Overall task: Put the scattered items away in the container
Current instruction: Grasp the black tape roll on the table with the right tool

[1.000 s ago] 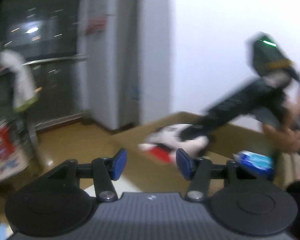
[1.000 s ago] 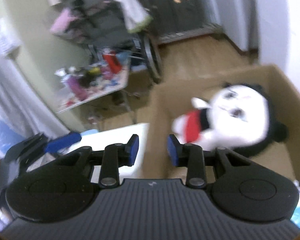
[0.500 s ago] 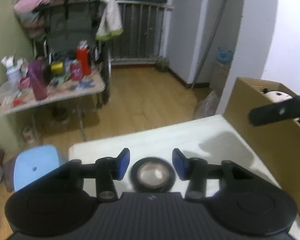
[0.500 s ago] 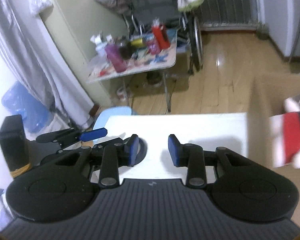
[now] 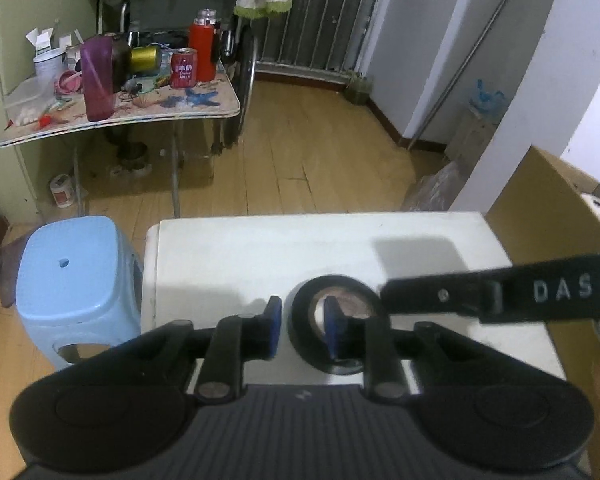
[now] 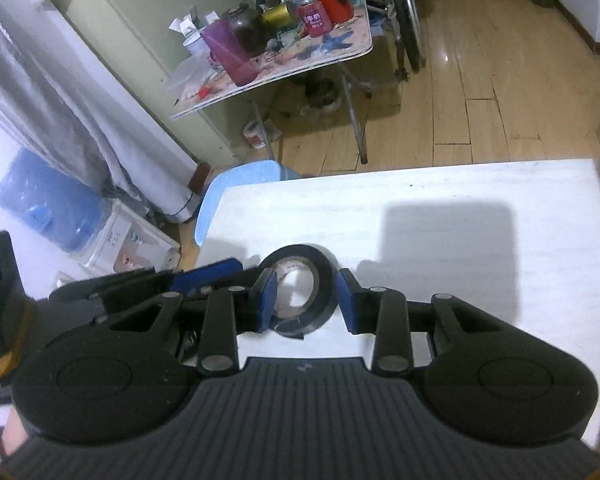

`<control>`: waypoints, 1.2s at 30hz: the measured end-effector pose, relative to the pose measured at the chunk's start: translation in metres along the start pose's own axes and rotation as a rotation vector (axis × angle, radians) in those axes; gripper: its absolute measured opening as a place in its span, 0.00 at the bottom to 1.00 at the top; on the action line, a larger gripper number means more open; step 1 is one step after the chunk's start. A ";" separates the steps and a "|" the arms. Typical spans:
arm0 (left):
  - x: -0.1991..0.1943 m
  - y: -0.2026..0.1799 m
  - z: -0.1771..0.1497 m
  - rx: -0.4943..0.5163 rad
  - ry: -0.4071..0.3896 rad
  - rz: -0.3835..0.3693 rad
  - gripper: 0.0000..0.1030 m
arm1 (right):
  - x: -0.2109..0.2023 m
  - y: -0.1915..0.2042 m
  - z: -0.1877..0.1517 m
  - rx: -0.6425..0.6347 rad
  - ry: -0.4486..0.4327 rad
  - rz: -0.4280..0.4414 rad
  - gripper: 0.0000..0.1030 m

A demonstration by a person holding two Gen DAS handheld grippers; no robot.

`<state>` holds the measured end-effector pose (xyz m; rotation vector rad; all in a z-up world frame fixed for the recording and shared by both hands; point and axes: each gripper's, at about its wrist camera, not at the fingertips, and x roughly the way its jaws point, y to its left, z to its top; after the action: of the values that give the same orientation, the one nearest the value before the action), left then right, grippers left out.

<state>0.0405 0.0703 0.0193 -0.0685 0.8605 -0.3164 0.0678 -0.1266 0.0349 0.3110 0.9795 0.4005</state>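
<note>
The roll of black tape (image 5: 334, 322) lies flat on the white table (image 5: 260, 248), its hole facing up. The left gripper (image 5: 302, 330) straddles the roll's near wall, one finger inside the hole, jaws closing but not yet pressing. The right gripper (image 6: 306, 300) hangs above it, jaws apart. The cardboard box (image 5: 540, 208) stands at the table's right end.

- Tape roll (image 5: 334, 322): black, with a pale brownish core, lying flat on the white table (image 5: 260, 248), near its front edge and toward the box side.
- Box (image 5: 540, 216): brown cardboard, open-topped, standing against the table's right end; something white with dark spots shows inside.
</note>
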 end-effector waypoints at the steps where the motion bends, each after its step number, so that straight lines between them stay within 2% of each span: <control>1: 0.002 0.000 -0.001 0.000 0.007 0.003 0.27 | 0.004 -0.001 0.001 0.005 0.008 0.008 0.31; 4: 0.007 0.005 -0.002 -0.020 0.021 -0.007 0.30 | 0.011 -0.007 0.001 0.028 0.020 0.013 0.31; 8: 0.012 0.007 -0.002 -0.047 0.034 -0.023 0.29 | 0.026 -0.020 -0.003 0.071 0.063 0.008 0.30; 18: 0.016 -0.020 -0.002 0.073 0.037 0.039 0.23 | 0.030 -0.013 -0.005 0.008 0.032 -0.044 0.29; 23: 0.017 -0.029 -0.005 0.137 0.024 0.072 0.20 | 0.032 -0.008 -0.006 0.017 0.032 -0.053 0.17; 26: 0.016 -0.037 -0.006 0.183 0.024 0.099 0.19 | 0.029 -0.005 -0.010 -0.005 0.027 -0.057 0.17; 32: 0.010 -0.046 -0.009 0.208 0.043 0.114 0.17 | 0.021 -0.009 -0.017 0.019 0.038 -0.048 0.17; 36: 0.002 -0.050 -0.009 0.229 0.026 0.116 0.17 | 0.012 -0.007 -0.020 0.017 0.026 -0.048 0.17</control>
<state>0.0228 0.0225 0.0210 0.1980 0.8457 -0.3052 0.0581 -0.1257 0.0128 0.2979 1.0150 0.3529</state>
